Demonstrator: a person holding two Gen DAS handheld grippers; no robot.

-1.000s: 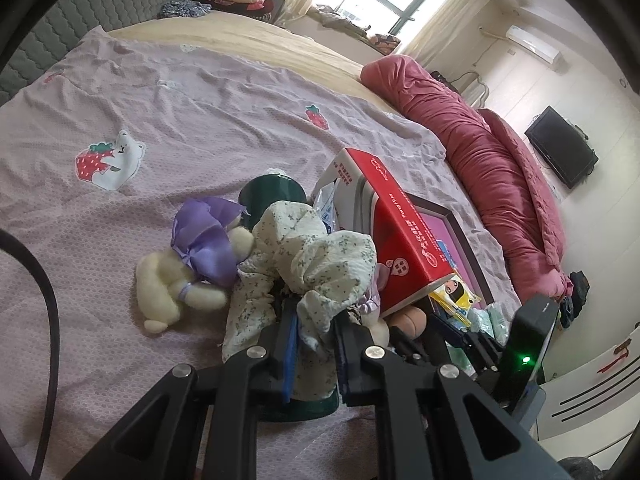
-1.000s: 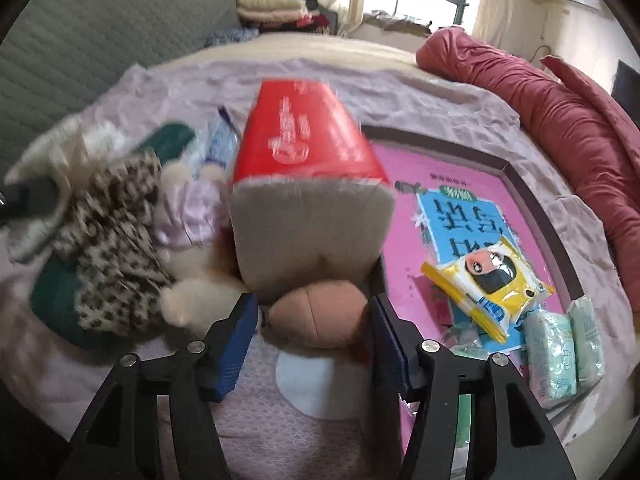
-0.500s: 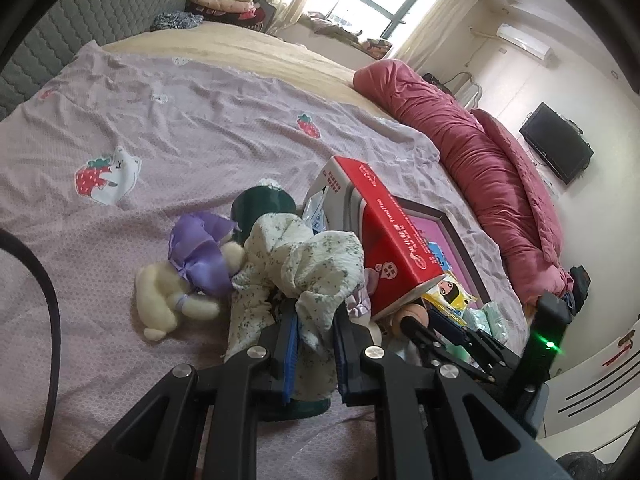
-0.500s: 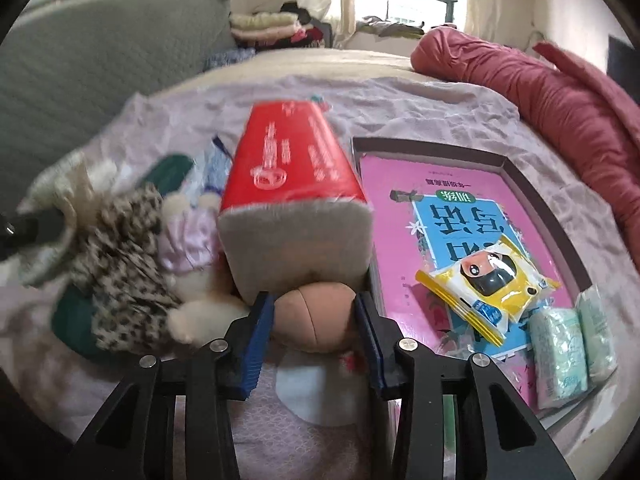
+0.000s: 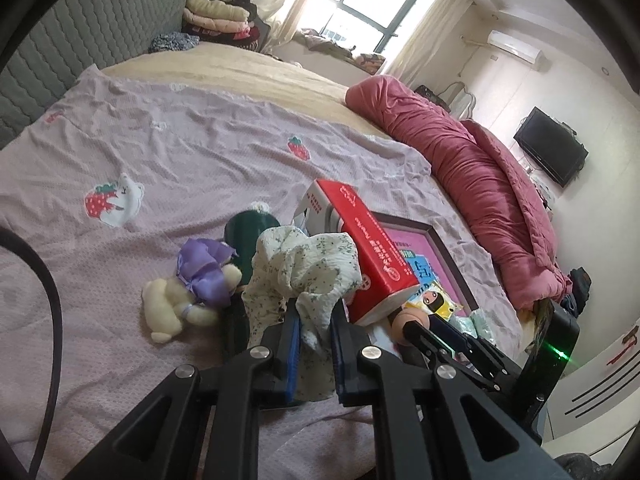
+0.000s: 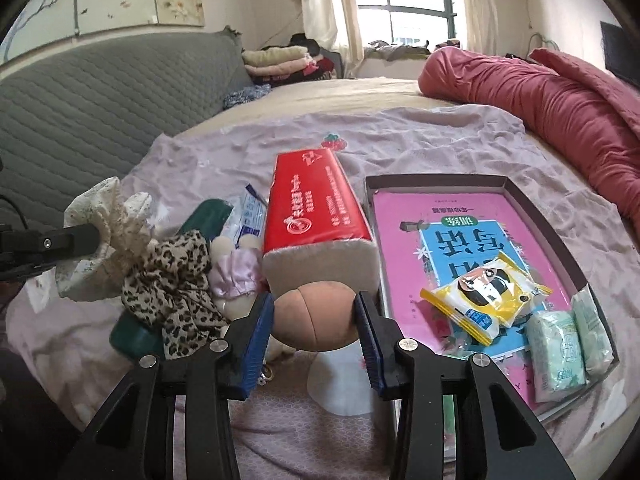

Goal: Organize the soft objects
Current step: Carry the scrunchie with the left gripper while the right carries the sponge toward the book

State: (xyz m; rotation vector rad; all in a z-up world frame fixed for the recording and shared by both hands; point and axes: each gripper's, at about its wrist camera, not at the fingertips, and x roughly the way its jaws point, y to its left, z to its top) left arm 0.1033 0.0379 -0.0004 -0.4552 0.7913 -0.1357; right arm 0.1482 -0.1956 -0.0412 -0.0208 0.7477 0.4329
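Observation:
My left gripper point(image 5: 314, 322) is shut on a white floral scrunchie point(image 5: 304, 264) and holds it above the bed; it also shows in the right wrist view point(image 6: 106, 236). My right gripper point(image 6: 314, 316) is shut on a soft peach-coloured ball point(image 6: 316, 316), lifted just off the bed in front of a red tissue pack point(image 6: 316, 216). The ball also shows in the left wrist view point(image 5: 410, 318). A leopard scrunchie point(image 6: 176, 276), a lilac scrunchie point(image 6: 236, 276) and a cream plush bear with a purple bow point(image 5: 188, 288) lie beside a dark green object point(image 5: 250, 228).
A shallow dark box point(image 6: 440, 182) to the right holds a pink book point(image 6: 460, 248), a yellow snack packet point(image 6: 486, 290) and pale green tissue packs point(image 6: 558, 350). A rolled red duvet point(image 5: 480, 184) lies along the far side. A grey quilted headboard point(image 6: 100, 96) stands at the left.
My right gripper has closed on the peach ball and raised it. My left gripper has lifted and pulled back a little with the floral scrunchie.

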